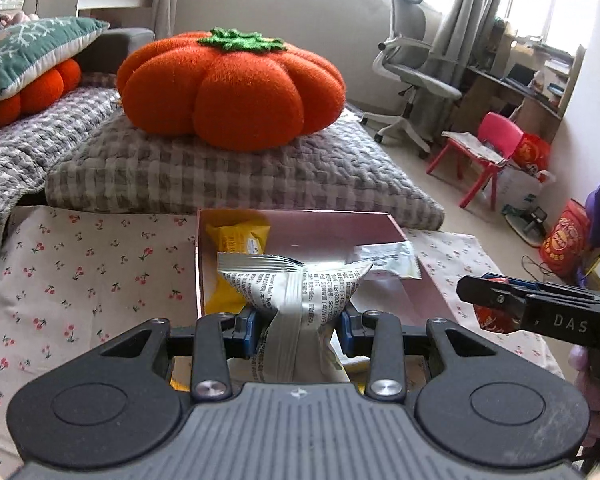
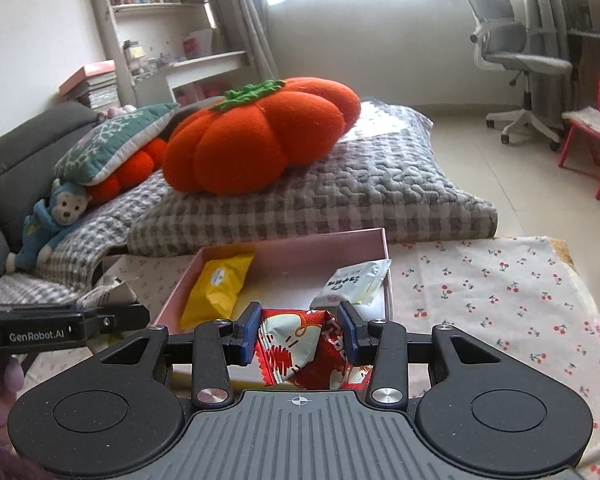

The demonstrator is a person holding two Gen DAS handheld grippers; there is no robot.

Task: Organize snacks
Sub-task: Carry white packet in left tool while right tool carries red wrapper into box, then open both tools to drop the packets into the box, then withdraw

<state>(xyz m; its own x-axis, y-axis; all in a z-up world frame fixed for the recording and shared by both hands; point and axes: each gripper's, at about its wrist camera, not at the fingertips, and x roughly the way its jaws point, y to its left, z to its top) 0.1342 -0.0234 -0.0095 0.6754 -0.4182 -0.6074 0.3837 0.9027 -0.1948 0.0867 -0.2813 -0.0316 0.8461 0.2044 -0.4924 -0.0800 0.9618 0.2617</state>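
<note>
Silver foil crumples between the blue pads of the left gripper (image 1: 298,330), which pinches a silver packet (image 1: 296,296) by its lower half so the printed top fans out above the near edge of the pink box (image 1: 340,216). Judging by that hold, the packet is being carried to the box, where snacks are gathered. Inside at the left lies a yellow packet (image 2: 216,290), tilted against the wall; at the right a white packet (image 2: 354,284) leans over the rim, so free floor seems to remain only in the middle. Further right, the right gripper (image 2: 298,334) clamps a red packet (image 2: 304,346) just short of the box's near edge. Both loads probably aim at the same gap, so they may crowd each other. The box sits on a cherry-print cloth (image 2: 480,288). Behind it a checked cushion (image 2: 320,208) bears an orange pumpkin pillow (image 2: 260,136), well clear of the work.
</note>
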